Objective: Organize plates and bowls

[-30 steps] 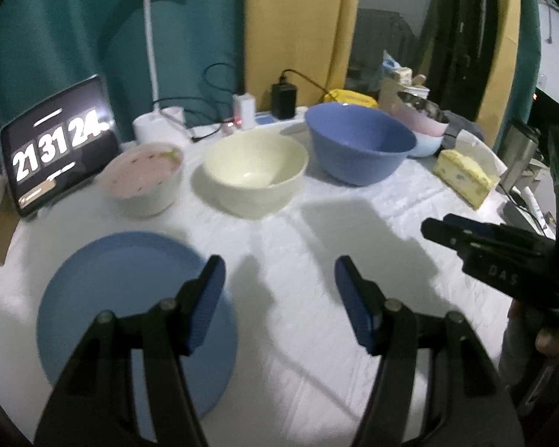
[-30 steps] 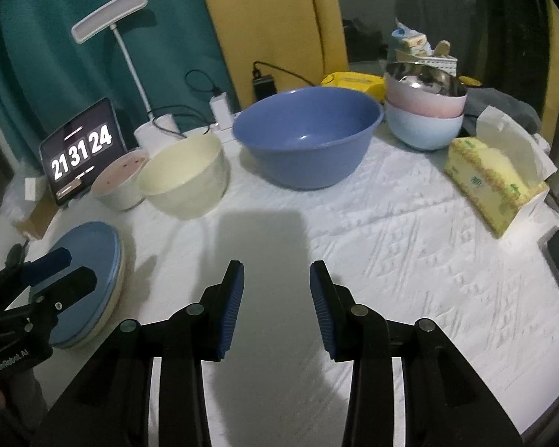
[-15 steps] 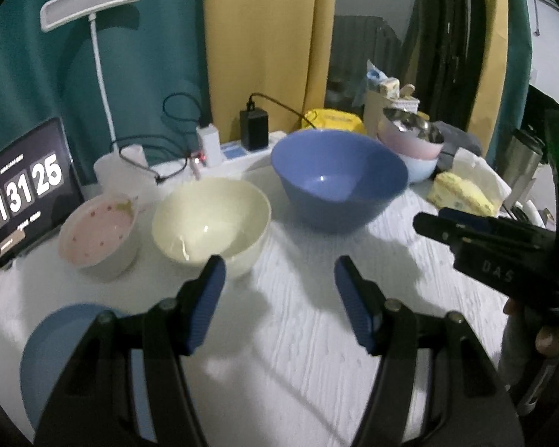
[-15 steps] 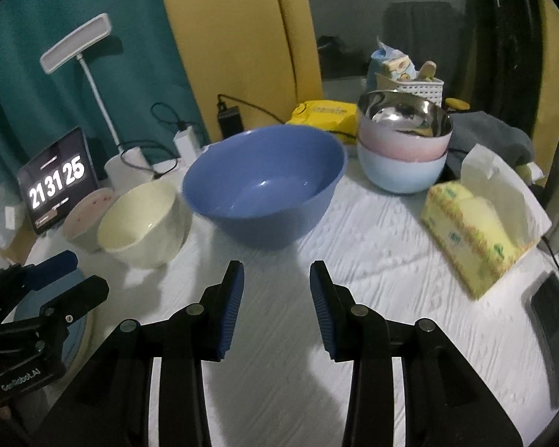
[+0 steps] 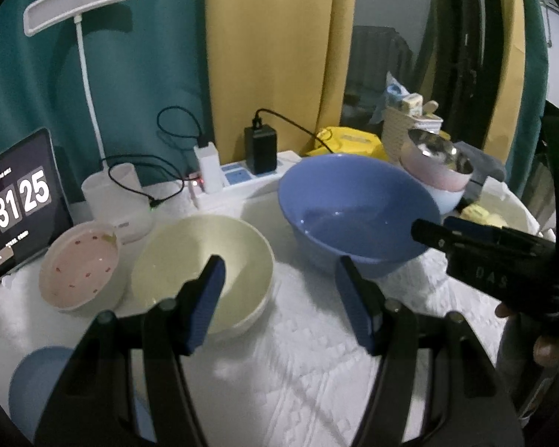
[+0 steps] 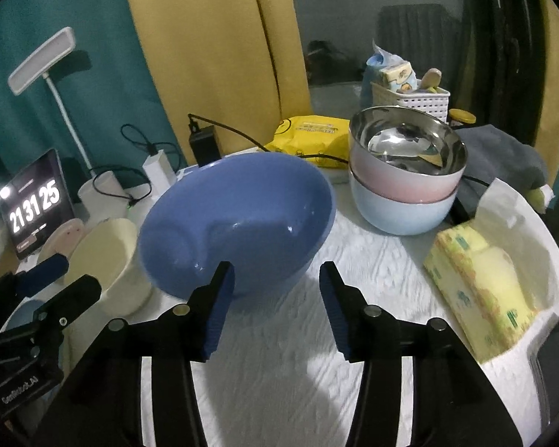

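On the white cloth stand a big blue bowl [image 5: 354, 208] [image 6: 238, 219], a cream bowl [image 5: 201, 268] [image 6: 108, 257] and a small pink speckled bowl [image 5: 80, 268] [image 6: 65, 236] in a row. A blue plate [image 5: 37, 387] lies at the near left. My left gripper [image 5: 279, 298] is open and empty, its left finger over the cream bowl's near rim. My right gripper [image 6: 275, 298] has nothing between its fingers and its jaws are opening, just in front of the blue bowl. A steel-lined pink bowl nested in a pale blue bowl [image 6: 406, 186] stands behind.
A tablet clock [image 5: 15, 201], a desk lamp [image 5: 82, 0], a power strip with chargers [image 5: 242, 175] and a yellow pack [image 6: 309, 138] line the back. A tissue box [image 6: 480, 287] sits at the right, a white basket [image 6: 410, 100] behind the nested bowls.
Both grippers have moved forward towards the bowls; the blue plate has slid to the lower left edge of the left wrist view. The right gripper's fingers stand wider apart than before.
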Available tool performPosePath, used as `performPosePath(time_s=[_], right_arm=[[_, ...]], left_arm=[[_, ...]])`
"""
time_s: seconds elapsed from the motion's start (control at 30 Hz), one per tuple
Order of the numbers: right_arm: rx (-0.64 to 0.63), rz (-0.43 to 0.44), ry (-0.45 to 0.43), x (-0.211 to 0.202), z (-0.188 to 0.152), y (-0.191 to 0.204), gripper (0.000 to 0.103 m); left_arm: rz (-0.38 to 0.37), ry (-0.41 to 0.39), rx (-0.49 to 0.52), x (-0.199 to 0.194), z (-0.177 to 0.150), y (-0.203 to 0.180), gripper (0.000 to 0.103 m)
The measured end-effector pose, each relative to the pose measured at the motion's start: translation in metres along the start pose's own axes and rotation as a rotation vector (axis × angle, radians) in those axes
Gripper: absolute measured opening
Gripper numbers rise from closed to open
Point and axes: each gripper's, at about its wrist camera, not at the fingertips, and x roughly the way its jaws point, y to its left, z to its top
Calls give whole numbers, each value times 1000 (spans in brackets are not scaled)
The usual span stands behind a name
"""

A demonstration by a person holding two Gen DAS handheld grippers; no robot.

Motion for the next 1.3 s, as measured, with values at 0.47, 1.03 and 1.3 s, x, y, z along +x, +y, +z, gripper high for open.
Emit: performPosePath(time_s=[0.47,1.03,1.3], right_arm=[[33,2,72,45,-5,-17,58],[23,-51,85,53,-20,-23,29],[46,-33,70,49,-20,-29,16]], left_arm=[[25,9,-4,28,7,-3,63],[-84,-74,-11,16,19,-25,63],[-47,-2,26,46,13,-43,63]])
